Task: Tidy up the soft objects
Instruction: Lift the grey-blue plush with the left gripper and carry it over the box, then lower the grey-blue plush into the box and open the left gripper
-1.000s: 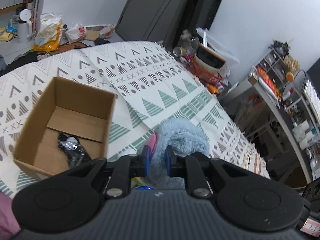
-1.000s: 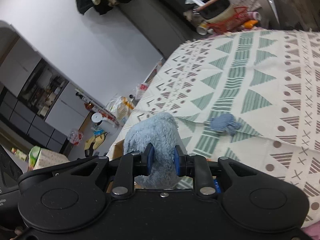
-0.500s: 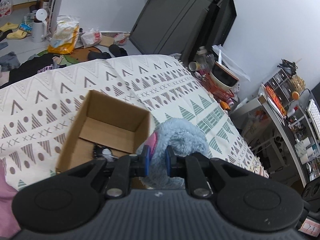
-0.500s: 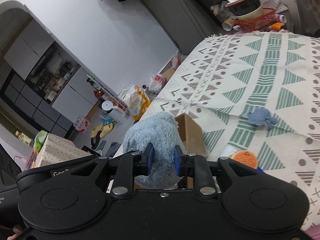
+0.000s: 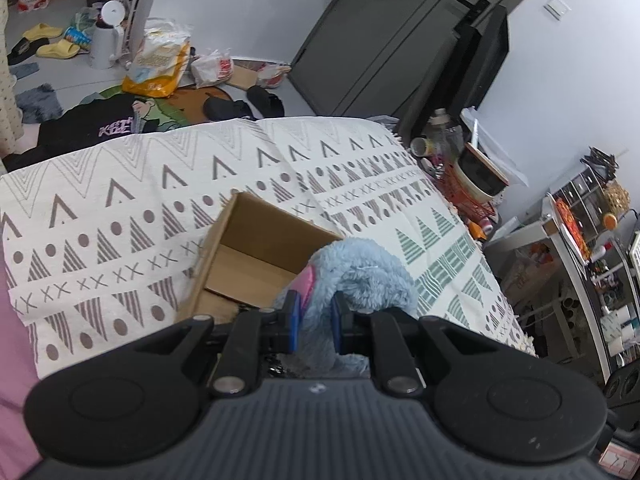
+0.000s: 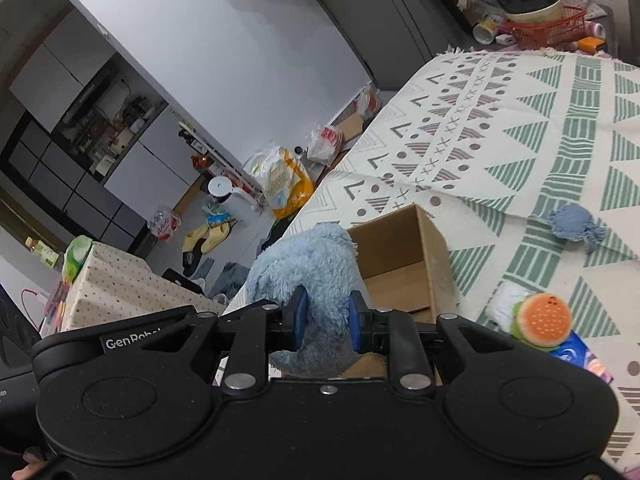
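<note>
A cluttered room, a patterned blanket (image 5: 120, 216), and my plush (image 5: 360, 276) hanging by the box (image 5: 256, 248).

I carry the blue plush with both tools: my left gripper (image 5: 314, 322) pinches one fold of it, jaws pressed tight into the fur, and my right gripper (image 6: 326, 322) pinches another fold (image 6: 312, 268) the same way. The plush hangs at the box's near corner, partly over its opening. Next, I judge, I must bring it fully over the opening, lower it, then part both jaws together. The burger toy (image 6: 542, 320) and small blue toy (image 6: 574, 226) wait on the blanket. My own bodies hide the box's near wall and floor, and the plush's lower half.
</note>
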